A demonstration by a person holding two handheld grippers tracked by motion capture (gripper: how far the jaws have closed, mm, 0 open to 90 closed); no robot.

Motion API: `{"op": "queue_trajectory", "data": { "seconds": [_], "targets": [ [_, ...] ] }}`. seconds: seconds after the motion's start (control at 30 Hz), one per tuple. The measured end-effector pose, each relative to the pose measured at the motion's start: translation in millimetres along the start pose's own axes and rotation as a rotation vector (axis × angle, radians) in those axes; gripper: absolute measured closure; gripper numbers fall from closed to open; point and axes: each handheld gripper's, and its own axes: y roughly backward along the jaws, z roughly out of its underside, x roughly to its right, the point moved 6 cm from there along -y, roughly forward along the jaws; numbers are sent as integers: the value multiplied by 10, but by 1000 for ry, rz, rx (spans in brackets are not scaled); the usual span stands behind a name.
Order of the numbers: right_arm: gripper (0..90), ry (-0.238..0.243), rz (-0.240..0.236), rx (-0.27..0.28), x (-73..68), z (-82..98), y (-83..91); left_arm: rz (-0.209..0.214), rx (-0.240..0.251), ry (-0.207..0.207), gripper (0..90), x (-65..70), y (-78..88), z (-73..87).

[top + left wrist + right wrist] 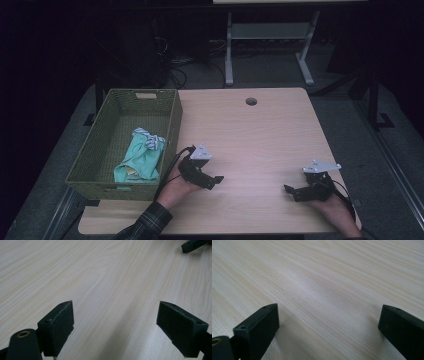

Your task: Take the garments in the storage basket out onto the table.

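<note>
Grippers idle: my left gripper (216, 181) and right gripper (290, 192) rest low over the bare wooden table (260, 130), jaws spread wide, grasping nothing; crumpled green cloth (141, 159) lies inside the woven basket (172, 131) at left.

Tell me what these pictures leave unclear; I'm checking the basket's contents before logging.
- Cloth in the basket, high view: bunched, so its type and whatever lies beneath are hidden.
- Basket's near inside corner, high view: hidden by its front wall.
- Right tongs, high view: too small and dark to judge the jaw gap.
</note>
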Motion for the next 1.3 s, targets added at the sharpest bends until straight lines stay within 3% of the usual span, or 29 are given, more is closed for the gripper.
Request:
{"op": "queue_trajectory", "data": {
  "seconds": [1.3],
  "targets": [
    [31, 1, 0, 0, 0, 0, 0, 5, 25, -2, 137, -7, 178, -206]
  ]
}}
